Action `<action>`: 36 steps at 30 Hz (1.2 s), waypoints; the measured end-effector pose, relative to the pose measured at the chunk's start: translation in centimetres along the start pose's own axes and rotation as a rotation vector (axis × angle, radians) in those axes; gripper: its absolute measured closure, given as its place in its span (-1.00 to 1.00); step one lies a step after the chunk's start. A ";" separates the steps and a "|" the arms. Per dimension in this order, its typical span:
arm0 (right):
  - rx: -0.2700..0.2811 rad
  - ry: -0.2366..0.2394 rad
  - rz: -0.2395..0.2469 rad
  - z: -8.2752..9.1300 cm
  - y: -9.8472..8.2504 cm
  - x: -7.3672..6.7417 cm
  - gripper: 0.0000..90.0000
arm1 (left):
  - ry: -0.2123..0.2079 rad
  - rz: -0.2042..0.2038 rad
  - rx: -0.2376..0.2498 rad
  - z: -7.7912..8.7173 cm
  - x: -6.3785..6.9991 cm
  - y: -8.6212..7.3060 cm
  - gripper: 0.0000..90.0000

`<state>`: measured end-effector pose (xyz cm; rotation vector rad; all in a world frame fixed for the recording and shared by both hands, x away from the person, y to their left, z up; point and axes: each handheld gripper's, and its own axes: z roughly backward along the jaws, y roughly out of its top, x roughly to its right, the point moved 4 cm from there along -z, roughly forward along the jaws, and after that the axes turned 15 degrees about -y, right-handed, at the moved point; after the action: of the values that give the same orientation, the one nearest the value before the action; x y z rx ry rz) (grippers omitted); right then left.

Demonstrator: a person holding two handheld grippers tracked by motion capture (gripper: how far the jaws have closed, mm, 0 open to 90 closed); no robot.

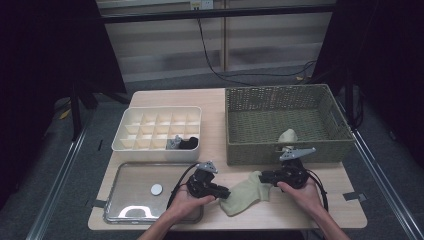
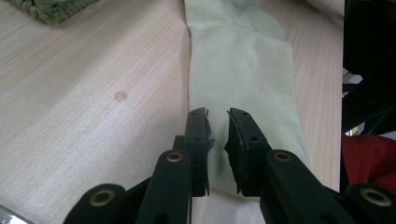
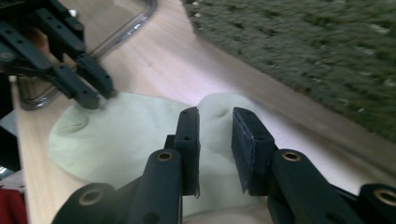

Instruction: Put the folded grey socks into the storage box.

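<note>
lying flat on the table [image 1: 150, 97] between the two grippers, a pale sock [image 1: 245, 194] is being handled, and judging by a like sock [image 1: 288, 135] left in the basket [image 1: 235, 150] and a dark pair tucked into one cell of the divider box [image 1: 131, 146], a sorting job is taken to be partly done: one pair is stowed, this sock is out and spread, and its folding or pairing and its stowing are left. the left gripper [image 1: 224, 192] is set at the sock's near end; in the left gripper view its jaws are seen low over the cloth with a narrow gap between them, and no fold of cloth is seen pinched there, so it is read as released. the right gripper [image 1: 263, 176] is set at the far end, by the basket wall; in the right gripper view its jaws are held apart above the cloth, with the sock's rounded end beneath and just beyond them, and nothing is clamped. the sock is thus lain under both sets of fingers, gripped by neither. a metal tray [image 1: 115, 212] with a small white disc [image 1: 156, 189] is left beside the left hand.
</note>
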<state>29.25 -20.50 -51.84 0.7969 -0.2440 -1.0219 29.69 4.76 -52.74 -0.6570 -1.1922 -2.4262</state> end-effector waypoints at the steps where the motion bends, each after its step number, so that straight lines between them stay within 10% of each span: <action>1: 0.000 -0.005 0.006 -0.2 0.1 0.3 0.57 | 0.007 -0.005 -0.012 0.1 -0.1 0.1 0.72; 17: -0.019 -0.009 0.005 -2.3 0.9 0.9 0.42 | 0.034 0.001 0.011 0.6 -1.2 0.8 0.67; 29: -0.017 -0.045 0.010 -2.1 0.6 1.1 0.40 | -0.064 -0.047 0.027 -1.5 1.1 2.4 0.69; 36: -0.027 -0.046 0.022 -2.2 0.4 1.1 0.84 | -0.089 -0.057 0.015 -3.3 1.9 3.0 0.73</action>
<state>31.28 -20.25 -53.29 0.7462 -0.2770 -1.0217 28.77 0.14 -51.51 -0.7429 -1.2792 -2.4554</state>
